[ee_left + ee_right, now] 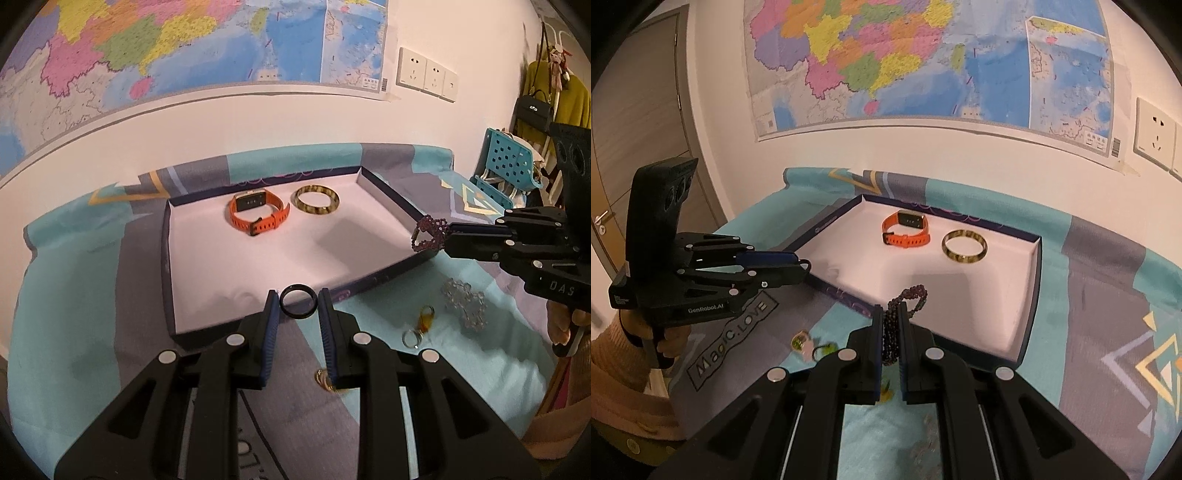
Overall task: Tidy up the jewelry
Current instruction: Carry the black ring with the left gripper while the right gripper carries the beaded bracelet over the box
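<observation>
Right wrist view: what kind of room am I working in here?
Probably a bedroom or other home room: a wall map above a patterned cloth, a door, and hung clothes and a handbag in the left wrist view.

Warm, fairly dim indoor light tints both views pinkish. Soft gripper shadows fall across the white floor of the tray (207, 266). Fisheye distortion bows the wall map (923, 66) and blackens the corners. The centre is sharp; the cloth (491, 365) near the lower edge smears with blur.
</observation>
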